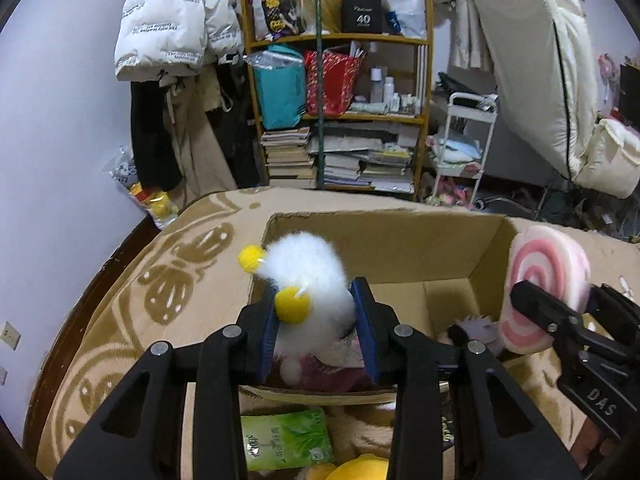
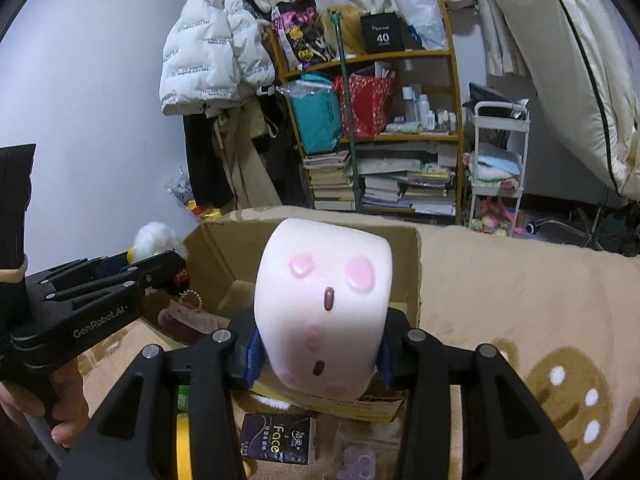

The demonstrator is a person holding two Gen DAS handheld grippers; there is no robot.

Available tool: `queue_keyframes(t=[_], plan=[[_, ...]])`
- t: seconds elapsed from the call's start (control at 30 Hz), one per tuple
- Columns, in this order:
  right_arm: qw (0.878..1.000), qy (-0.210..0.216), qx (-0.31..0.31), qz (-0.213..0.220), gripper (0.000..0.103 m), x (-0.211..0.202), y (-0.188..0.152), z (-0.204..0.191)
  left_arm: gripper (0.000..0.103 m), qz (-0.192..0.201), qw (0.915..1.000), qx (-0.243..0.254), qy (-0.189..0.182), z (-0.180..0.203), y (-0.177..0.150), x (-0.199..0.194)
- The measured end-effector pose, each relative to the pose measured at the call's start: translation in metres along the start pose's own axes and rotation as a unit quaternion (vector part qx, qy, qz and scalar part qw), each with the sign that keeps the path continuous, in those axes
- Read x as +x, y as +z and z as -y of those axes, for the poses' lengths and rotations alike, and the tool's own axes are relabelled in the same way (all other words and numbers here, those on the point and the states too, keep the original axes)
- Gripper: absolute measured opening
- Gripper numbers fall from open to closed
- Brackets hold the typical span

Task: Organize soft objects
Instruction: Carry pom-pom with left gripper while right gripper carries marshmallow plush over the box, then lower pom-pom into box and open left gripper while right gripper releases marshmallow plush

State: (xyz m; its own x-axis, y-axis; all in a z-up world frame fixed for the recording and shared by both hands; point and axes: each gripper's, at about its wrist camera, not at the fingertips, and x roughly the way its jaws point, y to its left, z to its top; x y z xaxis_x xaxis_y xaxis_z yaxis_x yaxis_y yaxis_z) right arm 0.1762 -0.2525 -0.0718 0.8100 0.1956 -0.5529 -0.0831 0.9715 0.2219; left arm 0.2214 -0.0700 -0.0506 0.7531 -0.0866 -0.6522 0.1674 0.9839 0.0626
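Cardboard fills the middle of both wrist views: an open cardboard box sits on a tan patterned blanket. In the left wrist view the left gripper, at lower centre, is clamped on a white fluffy toy with yellow pompoms, its blue pads pressing the fur on both sides; the toy hangs over the box's near left corner. At the right edge of that frame the right gripper shows with a pink swirl cushion pinched between its fingers, over the box's right wall. Seen from the right wrist, this cushion fills the centre of the frame, white with pink patches, squeezed at its lower end between the blue pads. Inside the box lie a dark pink plush piece and a greyish spiky toy. A green tissue pack lies at bottom centre, in front of the box.
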Motion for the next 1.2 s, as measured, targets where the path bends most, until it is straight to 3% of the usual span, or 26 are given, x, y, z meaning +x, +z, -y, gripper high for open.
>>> queue_keyframes(t=[0.2,0.5,0.93,1.07,1.2], plan=[[1.0,0.003,-0.003,-0.002,0.05,0.004,-0.002,0.0,0.035,-0.022,0.9998,-0.003,0.003,-0.003,-0.005,0.01],[1.0,0.009,-0.008,-0.006,0.053,0.006,-0.001,0.0,0.038,-0.019,0.9997,-0.001,0.012,-0.003,-0.008,0.005],[0.999,0.01,0.03,-0.029,0.058,0.017,0.002,0.017,0.077,0.014,0.999,-0.016,0.04,-0.012,-0.009,-0.018],[0.999,0.014,0.041,-0.024,0.068,0.015,0.003,0.021,0.089,0.016,0.9983,-0.023,0.051,-0.018,-0.009,-0.021],[0.999,0.013,0.042,-0.013,0.076,0.008,0.005,0.021,0.094,0.013,0.9983,-0.031,0.047,-0.023,-0.009,-0.025]])
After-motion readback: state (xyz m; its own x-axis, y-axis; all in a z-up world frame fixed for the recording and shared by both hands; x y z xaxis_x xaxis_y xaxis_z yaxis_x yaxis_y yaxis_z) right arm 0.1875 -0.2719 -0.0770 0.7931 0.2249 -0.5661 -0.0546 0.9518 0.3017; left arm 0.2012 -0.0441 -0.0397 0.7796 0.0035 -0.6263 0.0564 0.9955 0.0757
